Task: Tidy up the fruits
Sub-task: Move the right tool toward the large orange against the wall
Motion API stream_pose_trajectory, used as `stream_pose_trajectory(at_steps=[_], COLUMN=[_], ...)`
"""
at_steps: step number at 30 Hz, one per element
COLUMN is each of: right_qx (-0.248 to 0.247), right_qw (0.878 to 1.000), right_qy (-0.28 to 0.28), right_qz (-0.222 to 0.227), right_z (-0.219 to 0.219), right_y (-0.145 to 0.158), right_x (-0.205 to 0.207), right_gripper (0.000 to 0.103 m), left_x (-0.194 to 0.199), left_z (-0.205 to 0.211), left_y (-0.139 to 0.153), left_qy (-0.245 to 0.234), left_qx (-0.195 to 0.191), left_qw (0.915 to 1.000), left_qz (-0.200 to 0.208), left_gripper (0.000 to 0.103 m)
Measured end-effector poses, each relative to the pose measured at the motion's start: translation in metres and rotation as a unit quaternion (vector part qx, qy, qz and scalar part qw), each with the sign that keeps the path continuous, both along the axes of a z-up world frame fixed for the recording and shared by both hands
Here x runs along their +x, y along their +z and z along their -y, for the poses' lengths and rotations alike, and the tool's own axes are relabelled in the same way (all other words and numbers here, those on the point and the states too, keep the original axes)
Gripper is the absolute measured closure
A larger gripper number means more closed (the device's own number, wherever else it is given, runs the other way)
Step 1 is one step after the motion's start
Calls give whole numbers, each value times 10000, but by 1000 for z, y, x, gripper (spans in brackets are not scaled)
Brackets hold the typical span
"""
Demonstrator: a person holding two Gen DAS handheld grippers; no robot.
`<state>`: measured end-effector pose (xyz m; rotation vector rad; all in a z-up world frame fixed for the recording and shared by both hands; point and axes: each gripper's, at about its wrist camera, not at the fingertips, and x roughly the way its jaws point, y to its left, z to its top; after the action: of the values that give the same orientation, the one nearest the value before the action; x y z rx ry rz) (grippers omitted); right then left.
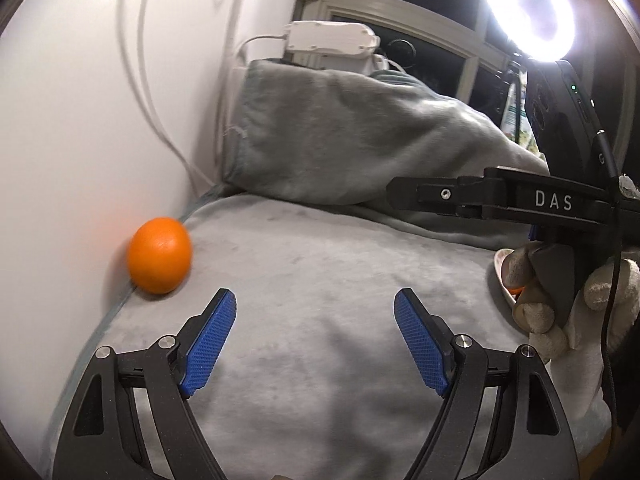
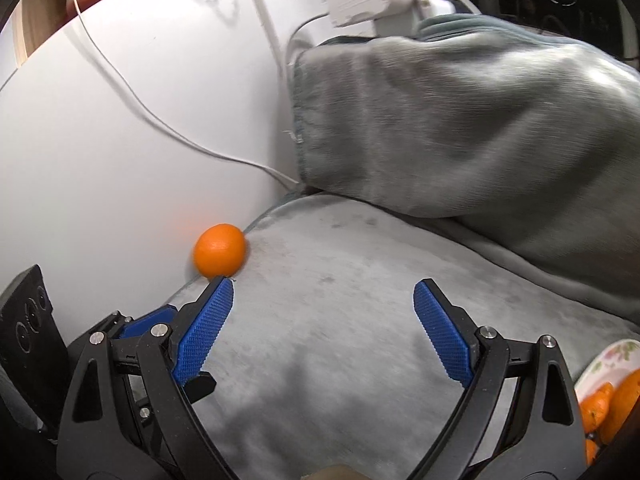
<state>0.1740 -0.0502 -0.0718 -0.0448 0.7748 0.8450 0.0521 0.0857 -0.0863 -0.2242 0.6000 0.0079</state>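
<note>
An orange mandarin (image 1: 159, 255) lies on the grey blanket against the white wall; it also shows in the right wrist view (image 2: 219, 249). My left gripper (image 1: 315, 299) is open and empty, a short way to the right of and nearer than the fruit. My right gripper (image 2: 323, 290) is open and empty, its left fingertip just below the mandarin in the view. A floral plate (image 2: 608, 360) with several mandarins (image 2: 608, 404) sits at the lower right; its rim (image 1: 502, 276) shows behind the gloved hand holding the right gripper.
A bunched grey blanket (image 1: 360, 140) rises at the back. White cables (image 2: 160, 120) hang down the wall. A white power adapter (image 1: 332, 38) sits on top behind the blanket. A bright ring light (image 1: 532, 8) is at the upper right.
</note>
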Motion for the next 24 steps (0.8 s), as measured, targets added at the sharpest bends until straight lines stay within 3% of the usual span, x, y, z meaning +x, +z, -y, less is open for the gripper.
stream_pose_trajectory(at_steps=[15,24], right_qx=[261,532], right_qw=[9962,9882], right_qy=[681,1061], right_qz=[-485,-966], right_z=[-67,-108], right_y=[-14,-26], right_x=[22,35], right_gripper=[9,9], left_x=[-7,-2], left_z=[-58,-78], left_y=[-29,-34], left_qy=[967,1210], left_qx=[-481,-681], left_qw=[9942,9903], left_qz=[-21,-37], left_gripper=[21,21])
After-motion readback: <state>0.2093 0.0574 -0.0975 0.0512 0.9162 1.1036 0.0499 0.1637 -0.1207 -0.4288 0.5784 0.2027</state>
